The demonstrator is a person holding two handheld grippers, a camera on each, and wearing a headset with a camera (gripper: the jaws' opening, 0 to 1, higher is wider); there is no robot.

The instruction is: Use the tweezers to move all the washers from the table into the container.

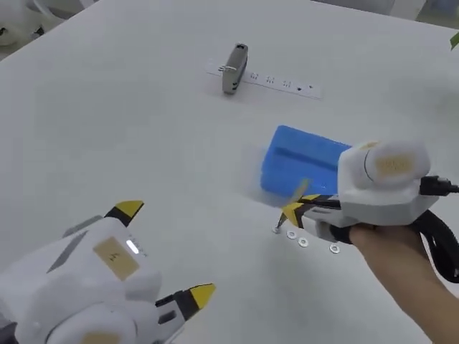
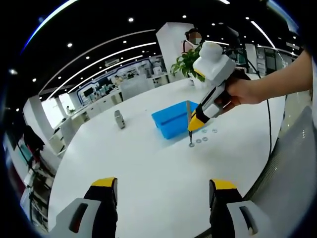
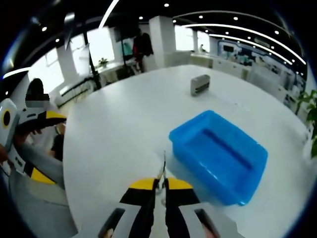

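My right gripper (image 1: 295,211) is shut on thin metal tweezers (image 1: 281,223), whose tips touch the white table just in front of the blue container (image 1: 297,165). Three small washers (image 1: 303,242) lie on the table in a row beside the tips. From the left gripper view the tweezers (image 2: 190,130) point down at the table, with the washers (image 2: 205,139) to their right and the container (image 2: 173,121) behind them. The right gripper view looks along the tweezers (image 3: 162,172) past the container (image 3: 218,153). My left gripper (image 1: 165,251) stands open and holds nothing, near the table's front left.
A white power strip (image 1: 276,81) with a grey adapter (image 1: 235,68) plugged into it lies at the far side of the table. A hand (image 1: 391,247) holds the right gripper. A potted plant (image 2: 185,62) stands beyond the table.
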